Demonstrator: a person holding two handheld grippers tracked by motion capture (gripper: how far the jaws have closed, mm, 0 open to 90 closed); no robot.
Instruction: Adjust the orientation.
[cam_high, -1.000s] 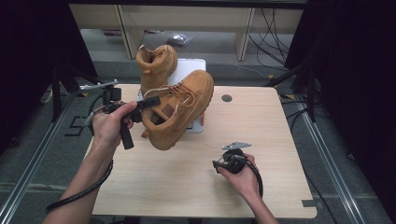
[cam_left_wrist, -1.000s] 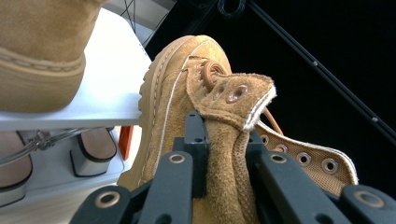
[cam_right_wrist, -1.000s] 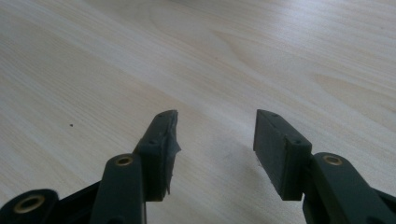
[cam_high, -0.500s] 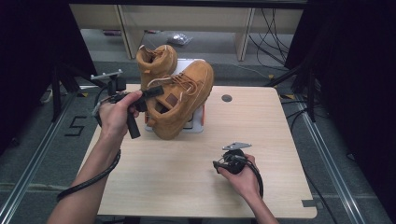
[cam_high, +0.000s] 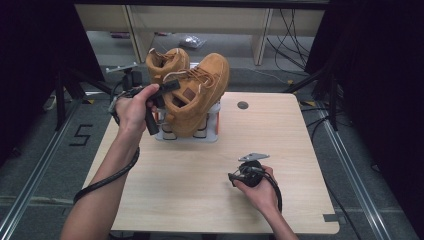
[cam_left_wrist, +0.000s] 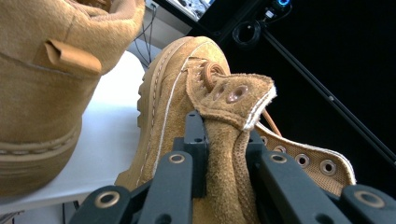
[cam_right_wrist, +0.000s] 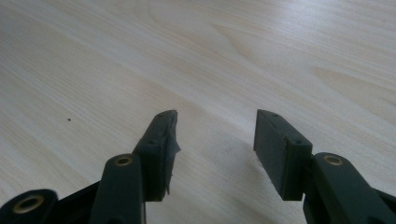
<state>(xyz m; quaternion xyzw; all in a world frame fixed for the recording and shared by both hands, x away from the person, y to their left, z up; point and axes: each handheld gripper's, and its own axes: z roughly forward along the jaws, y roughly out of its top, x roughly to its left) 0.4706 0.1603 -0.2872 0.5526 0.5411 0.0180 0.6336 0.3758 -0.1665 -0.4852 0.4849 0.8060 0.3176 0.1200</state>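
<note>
Left hand-held gripper (cam_high: 167, 89) clamped on the collar edge of a tan suede boot (cam_high: 197, 95); in the left gripper view both black jaws press the suede flap by the top eyelets from either side, pads (cam_left_wrist: 196, 140) hard against the material. The held boot (cam_left_wrist: 187, 116) hangs tilted, toe raised toward the far right, sole toward the worktop's back edge, its lower part just over a white rack (cam_high: 212, 122) standing at the far left of the worktop (cam_high: 200, 180). Whether the boot touches the rack cannot be told from the high view. Second boot (cam_high: 165, 62), same tan colour, sits upright just behind and left of the held one; the left gripper view shows its heel and pull tab (cam_left_wrist: 56, 65) close at left, resting on a white surface. Left hand (cam_high: 132, 107) wraps the gripper body; a black cable trails down along the forearm and off the near left edge. Right hand-held gripper (cam_high: 235, 176) sits low over the near right part of the worktop, well apart from both boots, held in the right hand (cam_high: 257, 182), grey three-cornered plate on top. Its jaws stand apart with nothing between them; the right gripper view shows only bare pale wood grain (cam_right_wrist: 233, 56) in the gap, left pad (cam_right_wrist: 166, 140) somewhat ragged at the edge. A small dark round grommet (cam_high: 243, 105) marks the worktop's far side, right of the rack. Cables and pale furniture legs on the floor beyond.
</note>
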